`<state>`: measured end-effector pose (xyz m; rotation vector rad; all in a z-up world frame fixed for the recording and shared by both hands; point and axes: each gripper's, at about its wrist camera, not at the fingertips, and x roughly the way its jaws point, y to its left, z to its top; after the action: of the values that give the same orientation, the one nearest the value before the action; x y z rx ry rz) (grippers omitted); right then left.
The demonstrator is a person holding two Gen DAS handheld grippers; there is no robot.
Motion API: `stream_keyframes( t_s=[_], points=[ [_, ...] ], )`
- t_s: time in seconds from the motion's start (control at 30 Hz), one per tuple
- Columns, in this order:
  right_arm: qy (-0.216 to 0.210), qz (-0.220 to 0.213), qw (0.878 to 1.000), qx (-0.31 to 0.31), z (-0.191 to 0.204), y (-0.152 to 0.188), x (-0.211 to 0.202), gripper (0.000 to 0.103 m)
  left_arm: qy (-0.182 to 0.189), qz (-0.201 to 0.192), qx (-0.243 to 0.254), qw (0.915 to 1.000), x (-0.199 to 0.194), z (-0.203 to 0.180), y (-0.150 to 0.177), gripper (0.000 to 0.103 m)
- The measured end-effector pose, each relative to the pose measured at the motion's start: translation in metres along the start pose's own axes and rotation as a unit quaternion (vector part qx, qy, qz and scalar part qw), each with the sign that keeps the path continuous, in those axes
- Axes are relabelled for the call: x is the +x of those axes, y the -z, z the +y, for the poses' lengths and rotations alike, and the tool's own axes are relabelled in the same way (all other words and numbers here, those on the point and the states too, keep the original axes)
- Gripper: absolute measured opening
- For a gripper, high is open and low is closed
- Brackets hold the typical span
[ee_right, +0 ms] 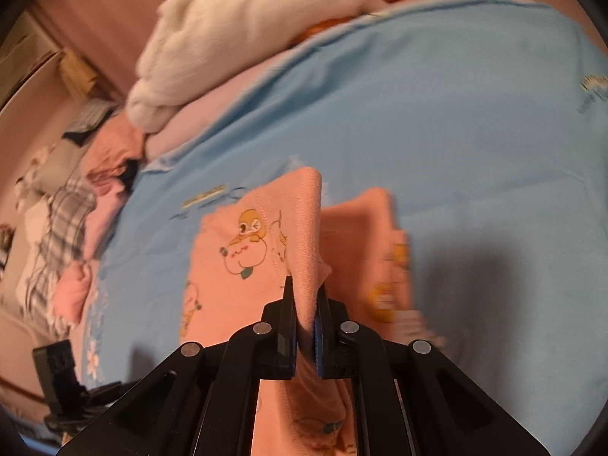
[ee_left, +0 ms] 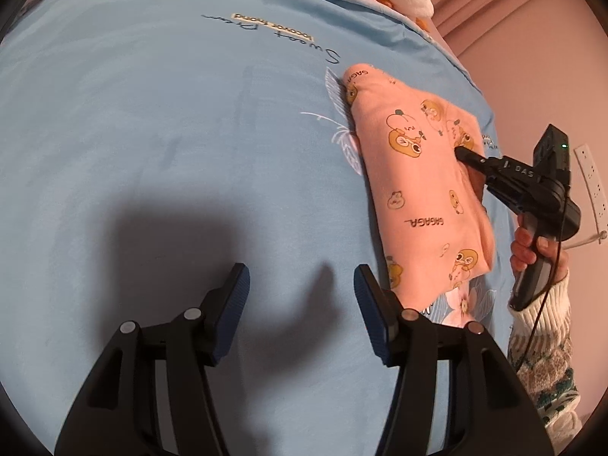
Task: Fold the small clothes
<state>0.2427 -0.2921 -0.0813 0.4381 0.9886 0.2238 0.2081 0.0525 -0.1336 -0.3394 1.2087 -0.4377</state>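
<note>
A light blue bedsheet (ee_left: 152, 152) fills both views, with cursive script printed near its far edge that is upside down and hard to read. On its right part lies the pink printed garment (ee_left: 421, 182), folded into a long strip, covered in cartoon ducks and the word "GAGAGA". A white plush toy (ee_right: 243, 34) rests beyond the sheet's far edge, beside a heap of mixed clothes (ee_right: 76, 205). The left gripper (ee_left: 302, 296) hovers low over bare sheet just beside the garment's near end, its jaws spread wide with nothing between them. The right gripper (ee_right: 305, 315) reaches in from the garment's right side, held by a hand (ee_left: 532, 247) in a knitted sleeve; its jaws are pinched tight on a raised fold of the pink cloth. Its black body carries the letters "DAS".
</note>
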Motion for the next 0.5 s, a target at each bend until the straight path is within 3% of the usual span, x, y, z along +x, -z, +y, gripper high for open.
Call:
stream_keyframes(
  t_s=[0.2,0.3,0.5],
  points=[
    [0.004,0.029,0.999,0.023,-0.016,0.007,0.022,0.008,0.0,0.006,0.03,0.9995,0.009,-0.023,-0.011,0.057],
    [-0.011,0.014,0.999,0.039,-0.02,0.008,0.012,0.013,-0.002,0.005,0.051,0.9987,0.011,-0.037,-0.015,0.057],
    [0.027,-0.035,0.999,-0.02,-0.008,0.021,-0.027,0.016,-0.002,-0.011,0.08,0.9967,0.014,-0.062,-0.026,0.055]
  ],
)
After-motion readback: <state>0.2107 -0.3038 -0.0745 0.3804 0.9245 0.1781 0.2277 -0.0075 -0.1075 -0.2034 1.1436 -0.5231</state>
